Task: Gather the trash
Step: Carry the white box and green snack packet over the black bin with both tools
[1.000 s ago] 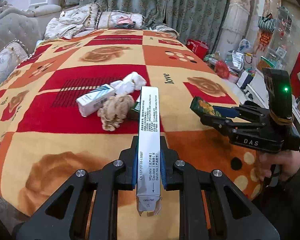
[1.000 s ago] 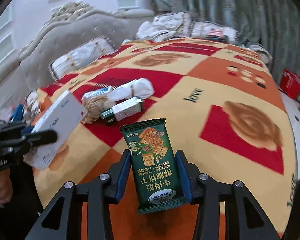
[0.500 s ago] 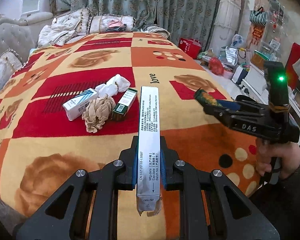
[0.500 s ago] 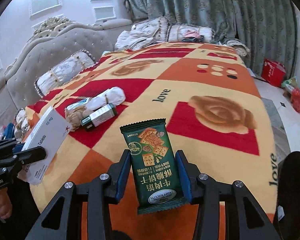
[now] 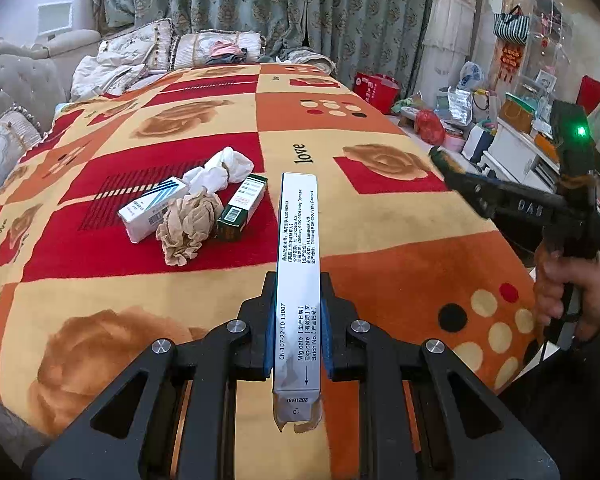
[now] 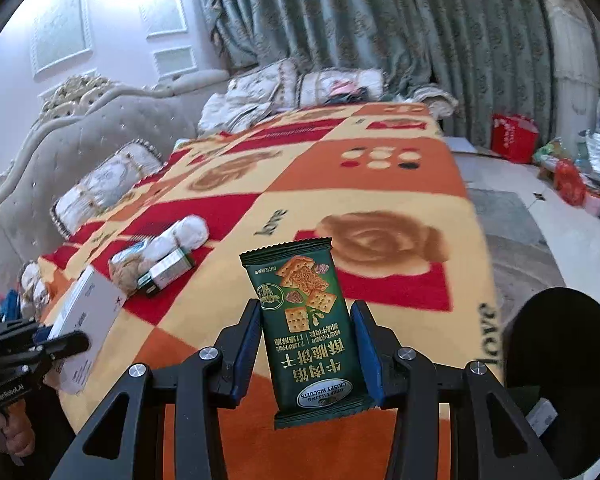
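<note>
The left gripper (image 5: 298,344) pinched a white medicine carton (image 5: 298,272) marked "CN-107-22-10-13007". The right gripper (image 6: 308,354) pinched a green packet (image 6: 308,332) reading "CRISPY BISCUITS", above the blanket (image 6: 380,184).

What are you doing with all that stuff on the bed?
Picking up trash. The left gripper is shut on a flat white medicine box, and the right gripper is shut on a green biscuit packet. Still lying on the blanket: two small boxes, a brown crumpled paper and white tissue.
</note>
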`<state>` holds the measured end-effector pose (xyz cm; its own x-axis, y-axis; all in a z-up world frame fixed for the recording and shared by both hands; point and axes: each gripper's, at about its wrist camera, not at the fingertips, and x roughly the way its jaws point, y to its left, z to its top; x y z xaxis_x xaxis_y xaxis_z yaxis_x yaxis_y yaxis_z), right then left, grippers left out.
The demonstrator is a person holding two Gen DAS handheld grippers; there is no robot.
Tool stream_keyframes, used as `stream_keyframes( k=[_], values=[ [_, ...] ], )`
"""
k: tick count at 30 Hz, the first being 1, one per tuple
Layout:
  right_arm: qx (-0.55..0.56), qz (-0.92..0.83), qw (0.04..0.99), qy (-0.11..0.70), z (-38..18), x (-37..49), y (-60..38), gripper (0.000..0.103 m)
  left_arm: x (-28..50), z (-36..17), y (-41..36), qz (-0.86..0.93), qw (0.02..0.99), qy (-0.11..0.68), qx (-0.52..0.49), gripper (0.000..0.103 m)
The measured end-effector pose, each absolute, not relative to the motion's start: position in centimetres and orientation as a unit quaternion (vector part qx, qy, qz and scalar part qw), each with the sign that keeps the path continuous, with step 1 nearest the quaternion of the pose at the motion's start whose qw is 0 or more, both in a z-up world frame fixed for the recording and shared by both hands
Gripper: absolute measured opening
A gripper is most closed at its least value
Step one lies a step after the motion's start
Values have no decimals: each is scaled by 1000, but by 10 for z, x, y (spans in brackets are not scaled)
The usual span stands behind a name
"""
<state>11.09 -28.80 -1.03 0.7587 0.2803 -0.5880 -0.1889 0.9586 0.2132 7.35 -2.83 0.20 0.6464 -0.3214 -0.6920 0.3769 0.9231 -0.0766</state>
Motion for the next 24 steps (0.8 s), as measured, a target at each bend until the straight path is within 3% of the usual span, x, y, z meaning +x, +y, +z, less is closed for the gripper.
stream_keyframes(
  k=[13, 24],
  values=[
    [111, 76, 940, 313, -4, 91, -346, 43, 92, 0, -57, -251, 882, 397, 38, 16],
    [139, 11, 942, 305, -3, 72, -413, 43, 121, 9, -161, -304, 860, 406, 52, 16]
  ],
)
